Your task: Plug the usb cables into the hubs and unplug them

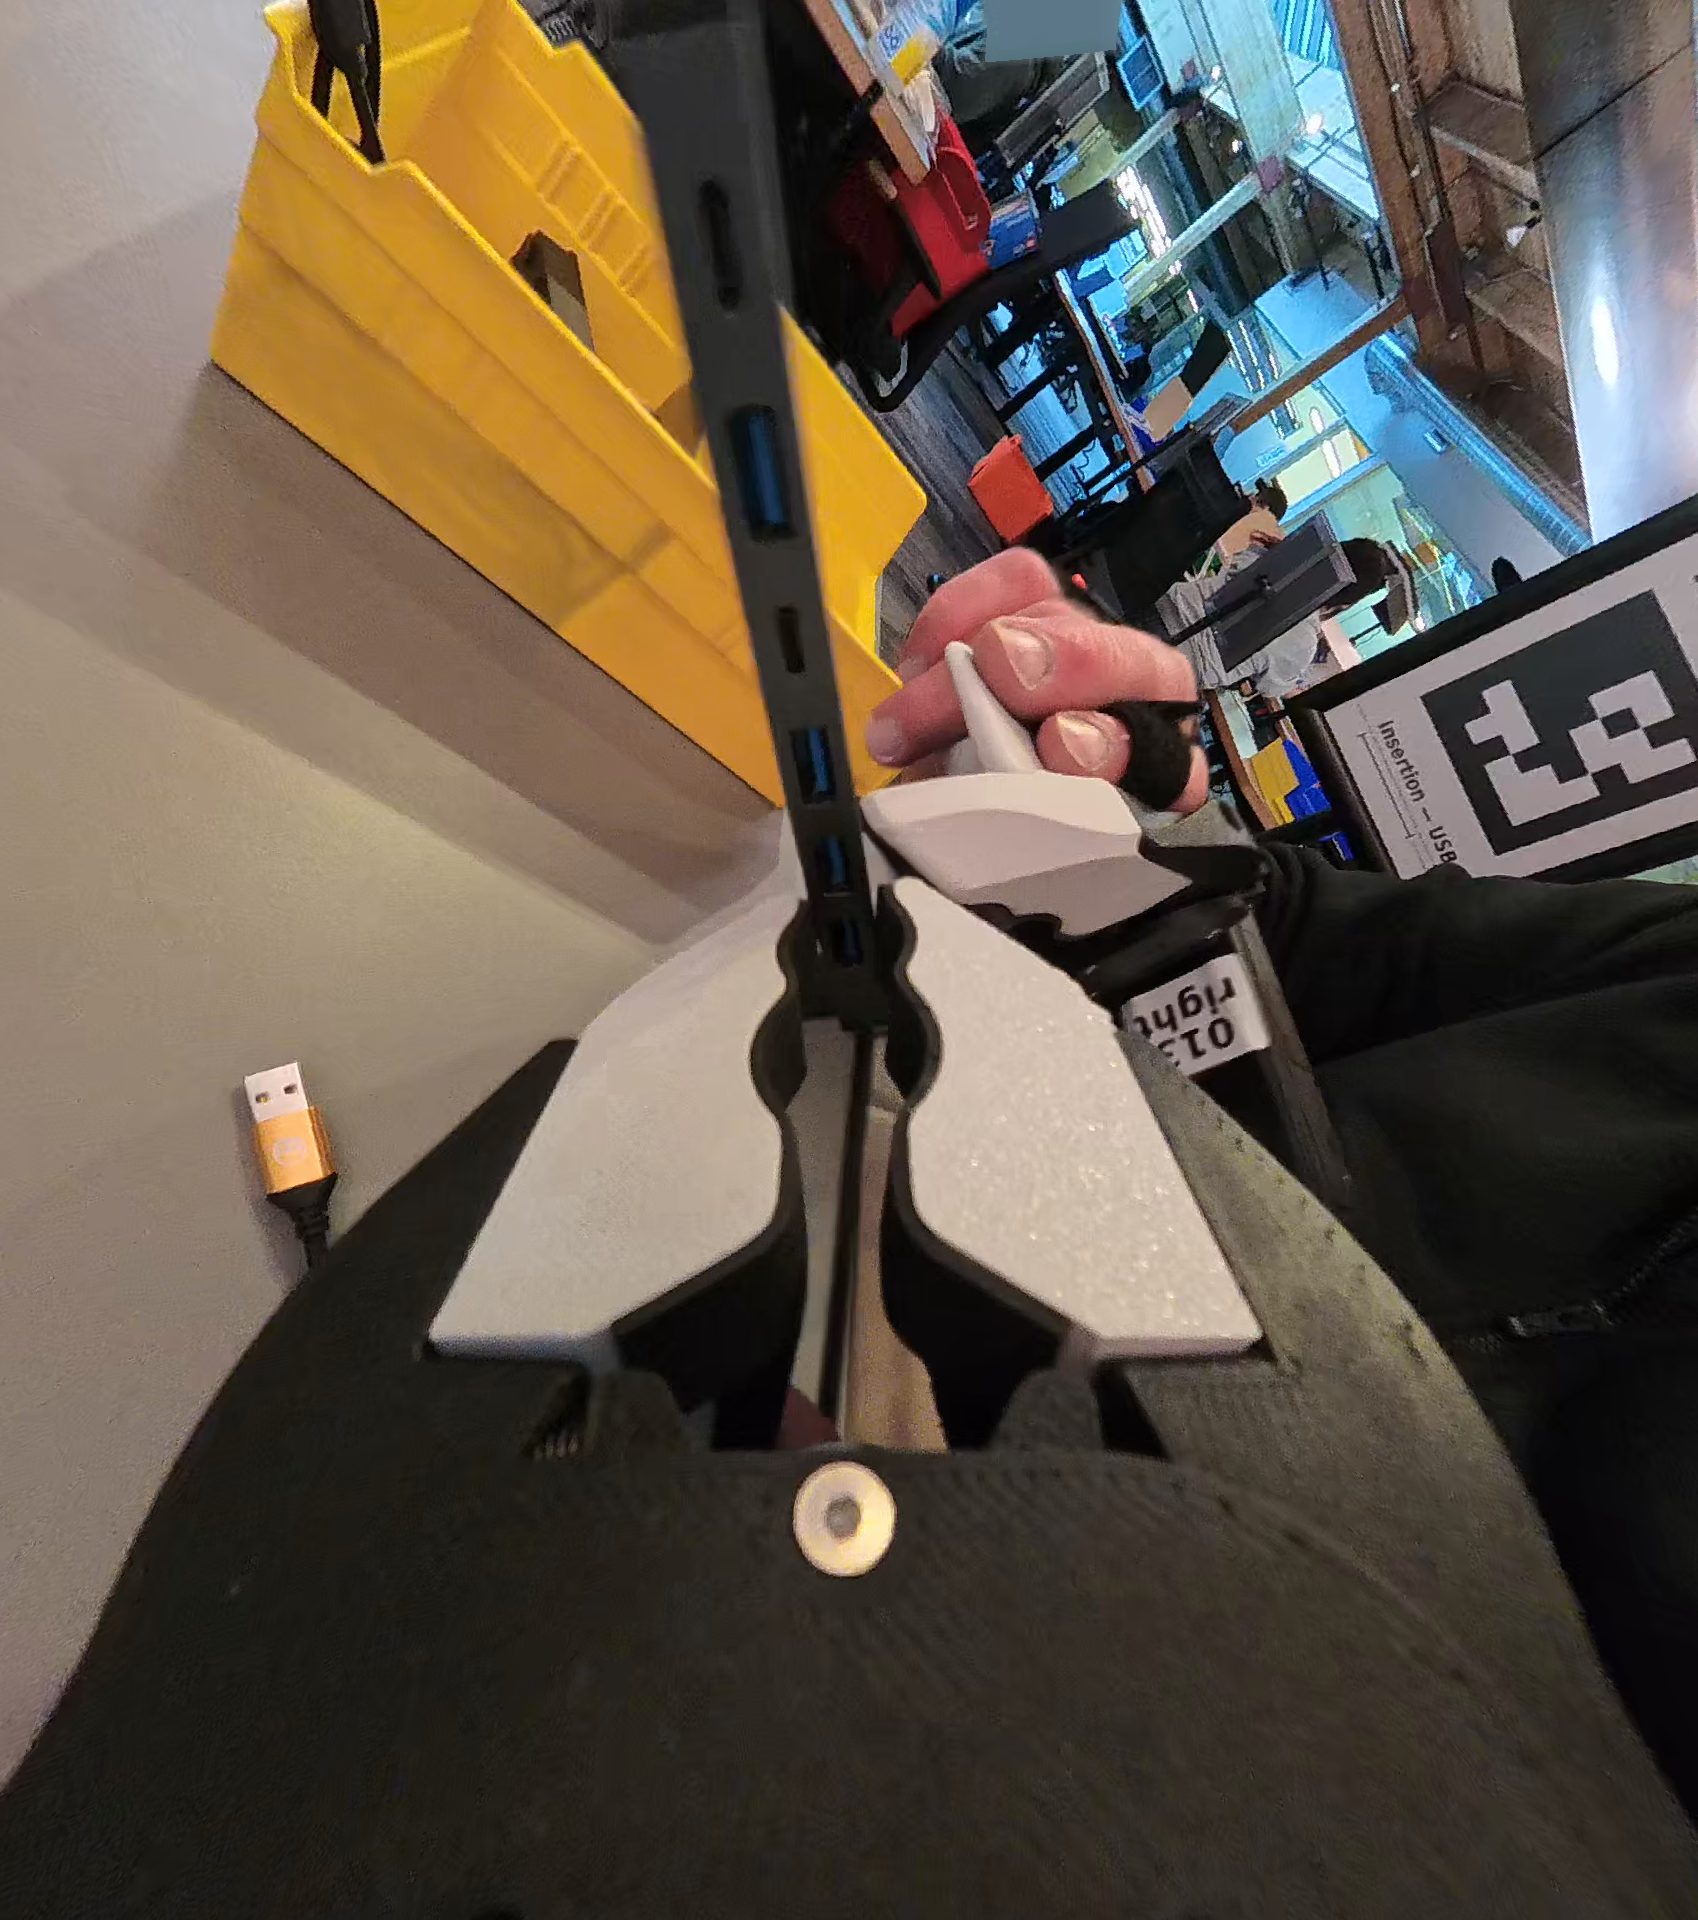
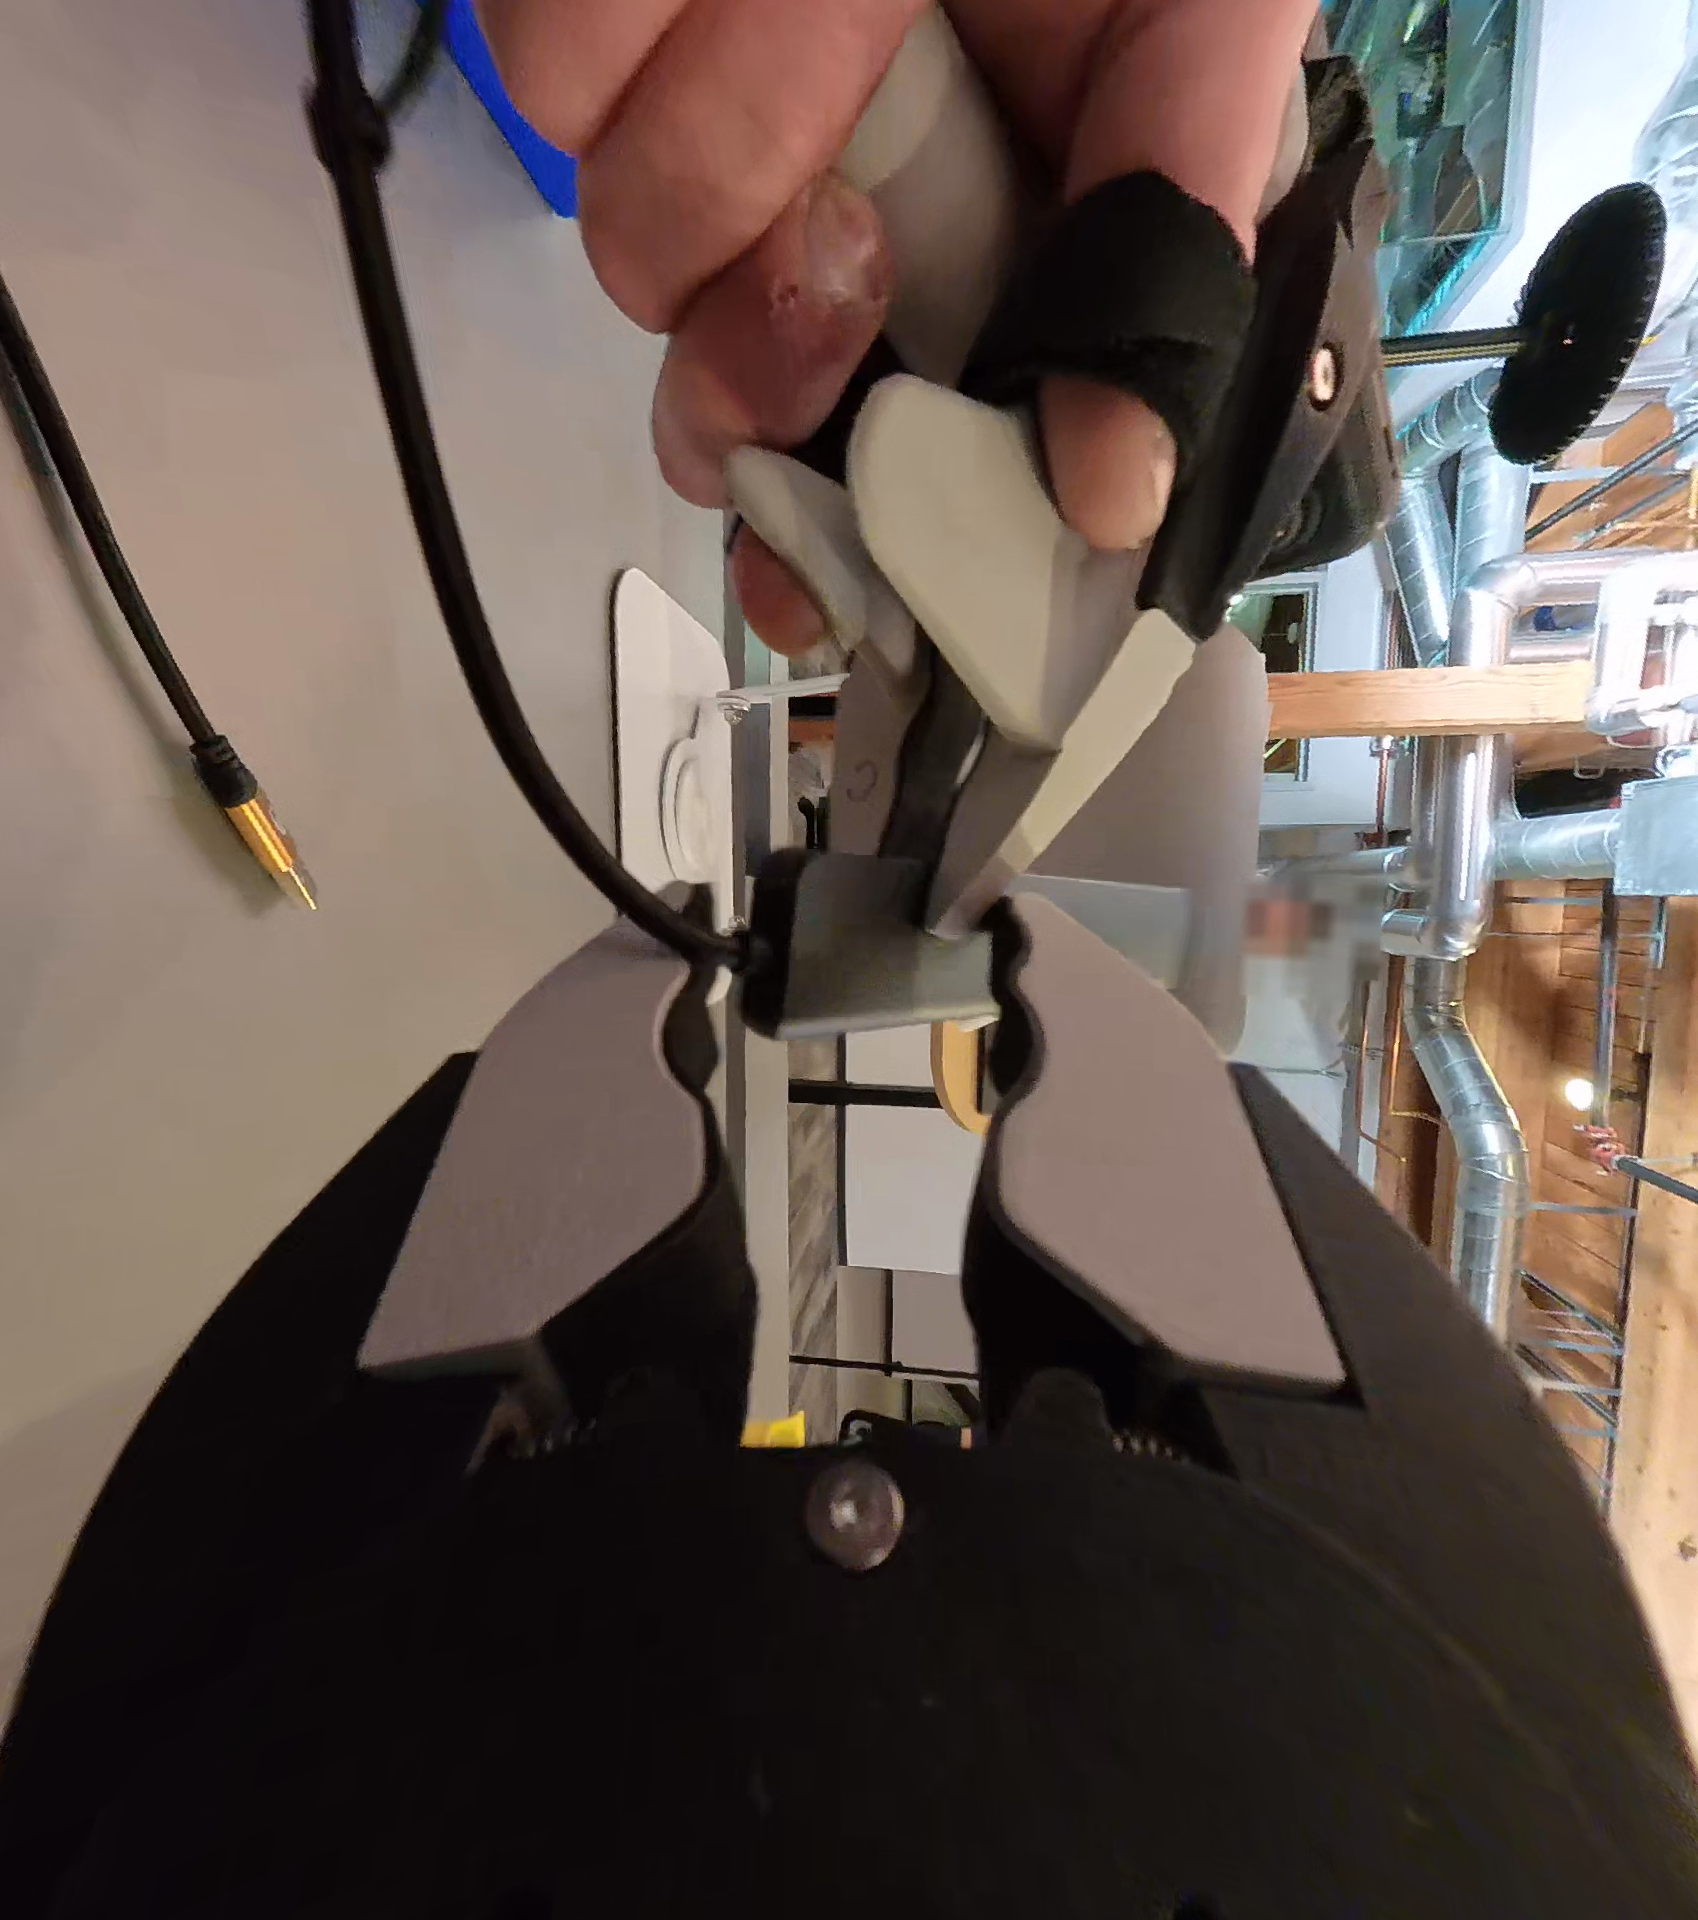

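Observation:
In the left wrist view my left gripper (image 1: 843, 961) is shut on the thin edge of a dark grey USB hub (image 1: 757, 436), which sticks out beyond the tips with its blue ports facing me. In the right wrist view my right gripper (image 2: 860, 971) holds the same hub (image 2: 866, 961) across its width, at the end where its black cable (image 2: 471, 644) leaves. The right gripper also shows in the left wrist view (image 1: 1011, 842), just right of the hub. A loose orange USB plug (image 1: 287, 1132) lies on the grey table; it also shows in the right wrist view (image 2: 265, 842).
Stacked yellow bins (image 1: 471, 343) stand on the table behind the hub. A black-framed sign with a square marker (image 1: 1572, 717) stands to the right. A white flat pad (image 2: 663, 727) lies at the table's edge. A person's hands hold both grippers. My two grippers' fingertips are within a few centimetres of each other. My right gripper's tips are some 11 cm from the loose orange USB plug (image 1: 287, 1132). The right camera catches it too, in the right wrist view (image 2: 272, 849).

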Motion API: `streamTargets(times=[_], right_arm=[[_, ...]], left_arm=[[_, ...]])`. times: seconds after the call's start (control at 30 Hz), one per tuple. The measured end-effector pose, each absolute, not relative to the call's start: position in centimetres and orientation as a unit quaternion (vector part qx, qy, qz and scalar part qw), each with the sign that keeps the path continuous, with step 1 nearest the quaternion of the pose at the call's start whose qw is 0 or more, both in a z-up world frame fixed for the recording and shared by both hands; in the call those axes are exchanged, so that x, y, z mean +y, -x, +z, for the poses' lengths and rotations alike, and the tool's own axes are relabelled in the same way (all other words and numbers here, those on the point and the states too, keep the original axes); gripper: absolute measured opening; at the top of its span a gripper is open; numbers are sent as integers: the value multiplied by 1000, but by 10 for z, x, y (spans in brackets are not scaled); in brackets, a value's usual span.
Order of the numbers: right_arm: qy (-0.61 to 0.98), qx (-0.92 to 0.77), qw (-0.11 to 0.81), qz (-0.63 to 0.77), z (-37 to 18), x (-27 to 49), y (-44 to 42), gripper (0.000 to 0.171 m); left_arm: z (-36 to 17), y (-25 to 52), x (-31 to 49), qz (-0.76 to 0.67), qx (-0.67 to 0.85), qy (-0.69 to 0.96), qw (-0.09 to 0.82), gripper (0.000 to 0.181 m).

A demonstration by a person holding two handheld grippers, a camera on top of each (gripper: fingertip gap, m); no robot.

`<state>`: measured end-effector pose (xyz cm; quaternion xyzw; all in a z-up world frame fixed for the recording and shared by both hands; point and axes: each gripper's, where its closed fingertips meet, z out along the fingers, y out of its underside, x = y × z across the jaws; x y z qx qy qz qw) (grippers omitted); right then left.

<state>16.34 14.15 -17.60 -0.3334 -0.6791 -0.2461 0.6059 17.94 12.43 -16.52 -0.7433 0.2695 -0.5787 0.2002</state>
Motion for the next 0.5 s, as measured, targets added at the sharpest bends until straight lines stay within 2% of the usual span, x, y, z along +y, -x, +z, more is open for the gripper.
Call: streamTargets(times=[0.17,0.33,0.43,0.5], right_arm=[[358,-684,594,-227,-177,141,-169,17],[388,-686,584,-193,-177,141,-172,10],[405,-684,575,-193,-182,147,-176,10],[411,-683,573,-194,-183,150,-178,11]], left_arm=[[-175,-177,125,-575,257,755,185,19],[-177,-177,124,-534,269,775,204,32],[-175,-175,115,-507,310,776,210,26],[-178,-179,105,-485,342,777,209,10]])
